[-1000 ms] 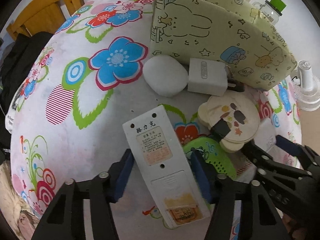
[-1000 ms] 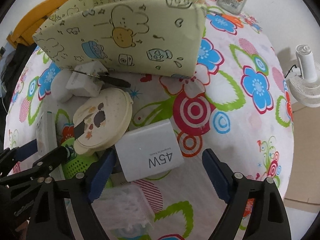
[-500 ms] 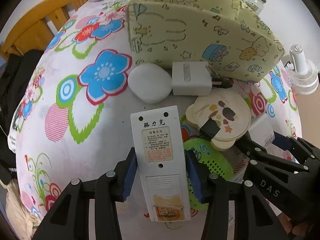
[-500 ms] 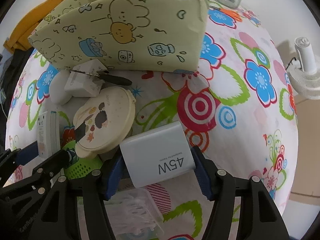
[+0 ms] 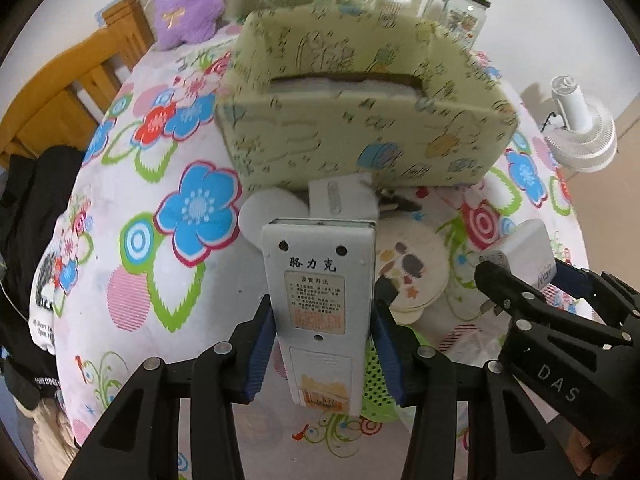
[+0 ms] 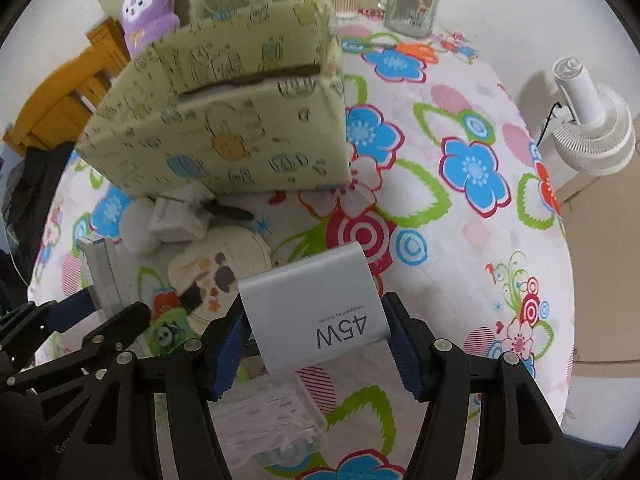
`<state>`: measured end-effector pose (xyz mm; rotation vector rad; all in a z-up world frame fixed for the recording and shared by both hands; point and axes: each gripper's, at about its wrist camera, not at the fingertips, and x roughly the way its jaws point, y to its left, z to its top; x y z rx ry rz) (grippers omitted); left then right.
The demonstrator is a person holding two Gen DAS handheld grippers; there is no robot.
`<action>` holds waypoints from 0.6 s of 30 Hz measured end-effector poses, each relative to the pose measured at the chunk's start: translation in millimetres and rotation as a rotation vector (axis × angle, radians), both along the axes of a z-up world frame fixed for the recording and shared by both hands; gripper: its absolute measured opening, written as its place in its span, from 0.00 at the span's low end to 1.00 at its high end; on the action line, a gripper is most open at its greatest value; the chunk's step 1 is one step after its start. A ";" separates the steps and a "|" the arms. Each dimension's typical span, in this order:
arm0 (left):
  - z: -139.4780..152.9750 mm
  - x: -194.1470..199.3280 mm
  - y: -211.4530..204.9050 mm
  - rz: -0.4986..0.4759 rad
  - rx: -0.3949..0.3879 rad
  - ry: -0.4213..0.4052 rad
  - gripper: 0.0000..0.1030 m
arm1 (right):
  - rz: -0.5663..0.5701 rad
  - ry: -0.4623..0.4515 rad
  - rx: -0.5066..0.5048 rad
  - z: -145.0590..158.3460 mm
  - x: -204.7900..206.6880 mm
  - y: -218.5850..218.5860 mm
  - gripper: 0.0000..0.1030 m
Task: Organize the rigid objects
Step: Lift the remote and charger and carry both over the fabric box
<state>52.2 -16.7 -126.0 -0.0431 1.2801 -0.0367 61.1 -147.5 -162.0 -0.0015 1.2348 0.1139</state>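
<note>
My left gripper (image 5: 322, 344) is shut on a white remote control (image 5: 320, 292), back side up, and holds it above the flowered tablecloth. My right gripper (image 6: 316, 348) is shut on a grey 45W charger (image 6: 316, 304) and holds it raised too; the charger also shows in the left wrist view (image 5: 532, 252). A yellow cartoon-print storage box (image 5: 360, 120) stands ahead, its top open; it also shows in the right wrist view (image 6: 224, 120). On the table remain a white adapter (image 6: 180, 220), a white oval object (image 6: 138, 226) and a round bear-shaped case (image 6: 224, 268).
A green perforated item (image 5: 374, 376) and a clear plastic box (image 6: 272, 420) lie under the grippers. A purple plush (image 5: 186, 0), a glass jar (image 5: 464, 12) and a fan base stand behind the box. A white desk fan (image 6: 588, 128) stands off the table's right. A wooden chair (image 5: 68, 92) is at left.
Both grippers have lifted their objects off the table and risen toward the storage box; the box's open top has come into view.
</note>
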 end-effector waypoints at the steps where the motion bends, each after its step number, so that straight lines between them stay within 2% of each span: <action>1: 0.0 -2.5 1.4 -0.007 0.000 -0.008 0.46 | -0.002 -0.005 0.003 0.0 1.8 4.2 0.65; 18: 43.4 -7.6 -6.8 -0.061 0.035 -0.098 0.46 | -0.053 -0.105 0.017 53.7 -12.6 0.0 0.65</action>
